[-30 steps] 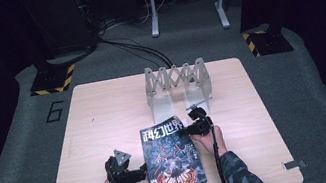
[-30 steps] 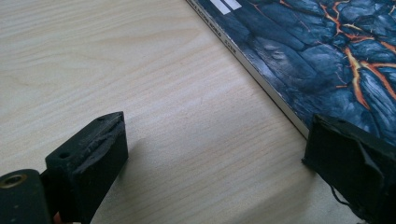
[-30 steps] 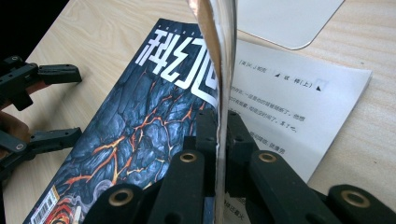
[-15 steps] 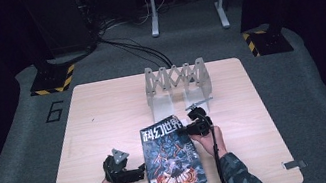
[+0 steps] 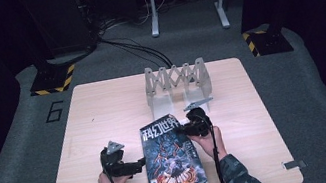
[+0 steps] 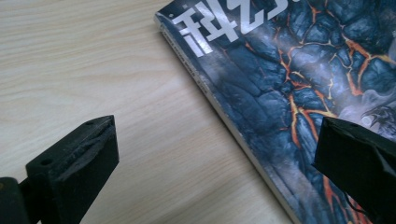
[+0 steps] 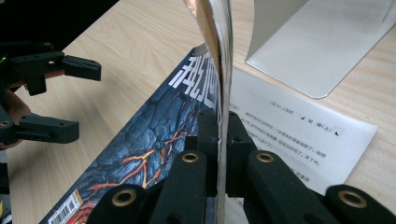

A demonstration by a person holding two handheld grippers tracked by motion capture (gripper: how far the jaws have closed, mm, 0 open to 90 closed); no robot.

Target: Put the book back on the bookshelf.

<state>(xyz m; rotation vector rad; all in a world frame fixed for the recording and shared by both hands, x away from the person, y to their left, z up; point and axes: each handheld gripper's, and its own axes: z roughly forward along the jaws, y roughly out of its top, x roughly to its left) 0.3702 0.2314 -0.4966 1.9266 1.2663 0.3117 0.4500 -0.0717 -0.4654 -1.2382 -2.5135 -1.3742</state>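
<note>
Only right gripper view | white sheet under lifted magazine cover

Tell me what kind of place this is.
Probably a lab or recording studio, not a home: a pale wooden table stands on grey carpet marked with the number 6, black-and-yellow hazard-striped stand bases flank it, and black cables trail across the floor.

One magazine is lying on the worktop, one metal rack is standing behind it, two tools are flanking it.
</note>
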